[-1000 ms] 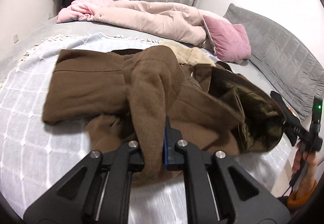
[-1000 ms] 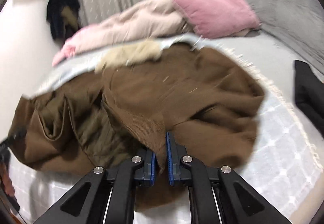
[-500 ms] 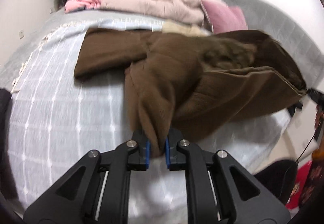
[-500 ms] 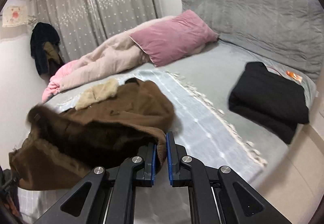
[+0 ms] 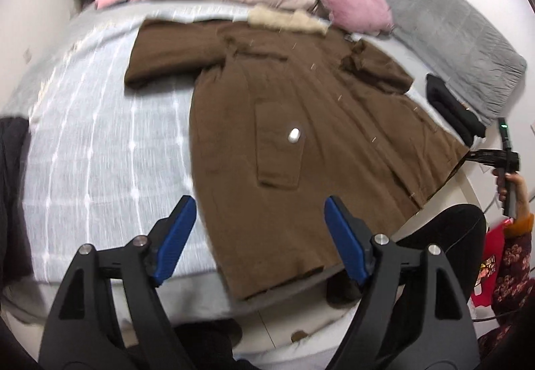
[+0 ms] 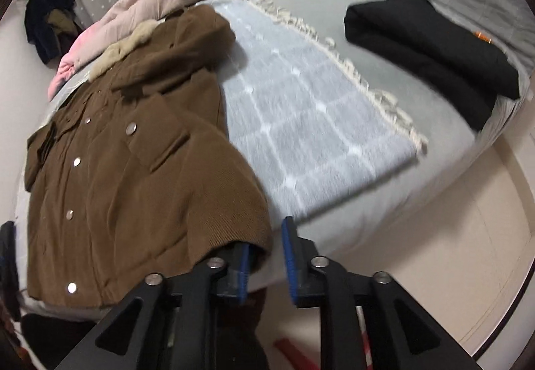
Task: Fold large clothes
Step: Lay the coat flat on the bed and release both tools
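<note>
Now my left gripper [image 5: 259, 226] is opening, empty; right gripper [image 6: 265, 256] is opening at the hem. Brown coat [image 5: 301, 122] lies flat on the checked blanket [image 5: 100, 142], long axis toward twelve o'clock, hem nearest both

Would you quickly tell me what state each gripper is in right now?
Left gripper: jaws opening wide above the brown coat, gripping nothing.
Right gripper: jaws opening, pads off the coat's hem.
</note>
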Available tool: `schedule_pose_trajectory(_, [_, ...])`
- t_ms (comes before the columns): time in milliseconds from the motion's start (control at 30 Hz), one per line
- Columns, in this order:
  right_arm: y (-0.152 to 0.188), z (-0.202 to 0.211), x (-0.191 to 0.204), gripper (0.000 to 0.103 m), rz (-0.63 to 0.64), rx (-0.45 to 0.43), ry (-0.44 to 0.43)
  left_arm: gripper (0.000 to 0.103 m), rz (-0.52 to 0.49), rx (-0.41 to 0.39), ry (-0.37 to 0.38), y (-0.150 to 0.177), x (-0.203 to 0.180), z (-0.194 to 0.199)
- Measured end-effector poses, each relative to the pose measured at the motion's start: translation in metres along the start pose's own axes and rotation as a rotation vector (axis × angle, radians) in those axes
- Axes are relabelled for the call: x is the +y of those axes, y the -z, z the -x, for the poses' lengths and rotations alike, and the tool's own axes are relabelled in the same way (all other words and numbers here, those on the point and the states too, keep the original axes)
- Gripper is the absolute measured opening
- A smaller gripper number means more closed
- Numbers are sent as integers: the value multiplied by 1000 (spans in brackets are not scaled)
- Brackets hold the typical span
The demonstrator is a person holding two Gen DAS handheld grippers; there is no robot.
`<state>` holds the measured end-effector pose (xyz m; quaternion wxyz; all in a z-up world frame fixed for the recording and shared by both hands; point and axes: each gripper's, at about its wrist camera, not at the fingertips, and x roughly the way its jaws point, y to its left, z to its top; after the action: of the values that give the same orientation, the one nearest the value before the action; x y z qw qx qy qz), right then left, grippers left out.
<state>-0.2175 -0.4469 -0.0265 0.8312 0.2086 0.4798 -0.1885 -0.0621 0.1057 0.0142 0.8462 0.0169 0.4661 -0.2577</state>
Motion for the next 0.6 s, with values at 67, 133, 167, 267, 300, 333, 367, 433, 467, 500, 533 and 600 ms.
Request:
schedule_pose_trajectory(67, [5,12,-2,36,23,-2,-16,80,69,76,-19,5,9,-18])
schedule_pose_trajectory(133, [8,26,-2,50,45,-22,-51,80,140,154,-23,13,18,-37])
schedule_pose_trajectory(167, [8,30,-4,55,51,-31,-69,80,177,192,-12,15,22,-47])
schedule_pose_trajectory(267, [9,49,-7,62,29,-61,-188,79,273,277,72,20,31,-72])
schedule_pose_trajectory(300, [8,52,-7,63,18,-64,-224,78,282,280,99,21,30,-75])
schedule_pose_trajectory(333, [6,55,-8,64,4,-72,-272,77,268,279,109,20,26,-77])
schedule_pose_trajectory(367, [3,55,-9,67,-10,-79,-301,75,247,278,99,19,22,-77])
schedule_pose_trajectory(433, [-6,45,-11,71,-35,-75,-294,62,209,276,75,17,14,-78])
schedule_pose_trajectory(467, [-10,39,-13,71,-48,-66,-287,49,193,273,61,16,11,-77])
schedule_pose_trajectory(500, [-17,25,-18,71,-77,-46,-285,35,182,267,55,15,9,-77])
schedule_pose_trajectory(533, [-22,11,-24,71,-119,-24,-298,30,174,259,65,17,9,-78])
schedule_pose_trajectory(600, [-30,-19,-40,71,-231,22,-355,24,180,235,84,15,10,-72])
